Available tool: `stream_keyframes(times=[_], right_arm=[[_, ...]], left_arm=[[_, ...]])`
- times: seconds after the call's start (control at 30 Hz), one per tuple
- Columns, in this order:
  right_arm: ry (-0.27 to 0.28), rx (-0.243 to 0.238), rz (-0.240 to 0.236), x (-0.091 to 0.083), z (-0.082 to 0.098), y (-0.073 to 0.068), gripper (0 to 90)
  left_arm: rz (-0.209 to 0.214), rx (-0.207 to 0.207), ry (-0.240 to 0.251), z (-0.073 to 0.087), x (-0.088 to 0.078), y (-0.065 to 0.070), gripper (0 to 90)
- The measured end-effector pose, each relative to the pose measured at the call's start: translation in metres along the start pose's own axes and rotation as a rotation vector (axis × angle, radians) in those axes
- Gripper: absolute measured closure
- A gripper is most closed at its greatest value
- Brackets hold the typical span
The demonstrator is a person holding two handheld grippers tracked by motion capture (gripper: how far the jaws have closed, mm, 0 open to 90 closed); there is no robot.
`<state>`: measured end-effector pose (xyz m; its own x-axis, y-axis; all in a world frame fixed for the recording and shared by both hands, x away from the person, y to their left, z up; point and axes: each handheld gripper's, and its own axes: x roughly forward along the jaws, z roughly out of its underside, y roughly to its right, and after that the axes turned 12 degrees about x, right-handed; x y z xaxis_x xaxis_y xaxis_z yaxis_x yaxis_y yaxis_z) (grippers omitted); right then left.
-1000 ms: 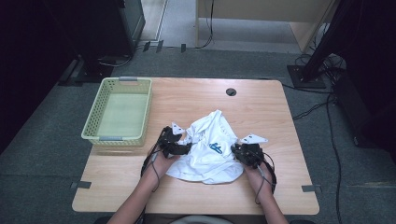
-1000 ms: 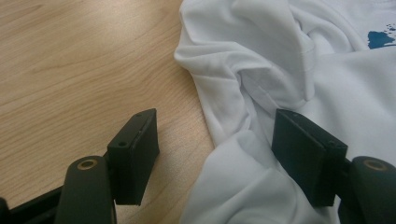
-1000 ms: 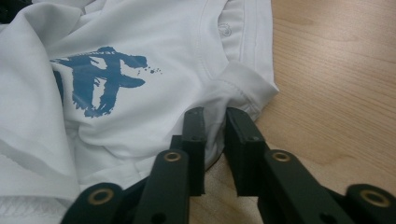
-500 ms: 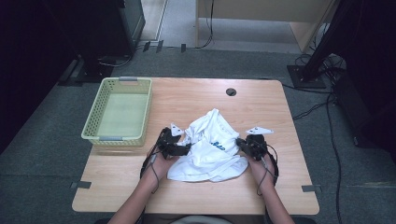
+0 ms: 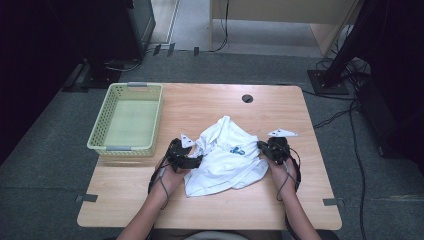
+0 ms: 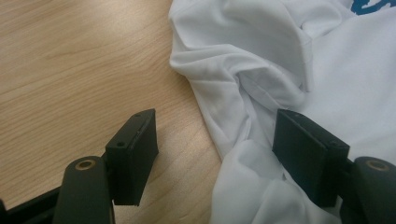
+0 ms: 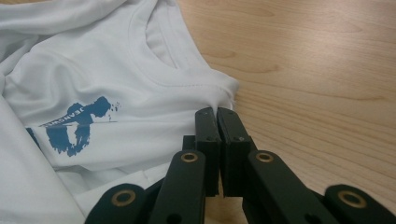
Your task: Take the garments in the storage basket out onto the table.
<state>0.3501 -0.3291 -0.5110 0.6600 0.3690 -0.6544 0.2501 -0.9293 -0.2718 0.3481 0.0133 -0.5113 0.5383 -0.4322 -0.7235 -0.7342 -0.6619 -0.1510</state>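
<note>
A crumpled white T-shirt [image 5: 227,157] with a blue print [image 7: 77,123] lies on the wooden table [image 5: 210,105], near its front. My left gripper [image 5: 192,161] is at the shirt's left edge. In the left gripper view this gripper [image 6: 217,135] stands open, with a loose fold of the shirt [image 6: 261,60] lying between the jaws; one jaw is over bare wood and the other rests on the cloth. My right gripper [image 5: 262,148] is at the shirt's right side. In the right gripper view it [image 7: 216,112] is shut on the shirt's [image 7: 102,70] edge just beside the neck opening.
A light green plastic basket [image 5: 127,120] stands empty at the table's left side, behind my left hand. A dark cable hole [image 5: 247,98] sits near the far edge. Bare wood lies to the right of the shirt and along the front edge.
My right gripper has moved a little to the right and away from me, drawing the shirt's neck edge with it. The left gripper has stayed in place.
</note>
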Motion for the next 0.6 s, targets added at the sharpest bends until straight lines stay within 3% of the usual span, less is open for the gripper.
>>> stream_keyframes(times=[0.2, 0.6], right_arm=[[0.017, 0.006, 0.011, -0.002, -0.005, 0.008, 89.1], [0.035, -0.02, 0.032, 0.01, -0.018, 0.016, 89.1]], left_arm=[[0.006, -0.01, 0.001, 0.0, 0.0, -0.001, 31.1], [0.008, -0.012, 0.003, 0.0, 0.0, -0.001, 31.1]])
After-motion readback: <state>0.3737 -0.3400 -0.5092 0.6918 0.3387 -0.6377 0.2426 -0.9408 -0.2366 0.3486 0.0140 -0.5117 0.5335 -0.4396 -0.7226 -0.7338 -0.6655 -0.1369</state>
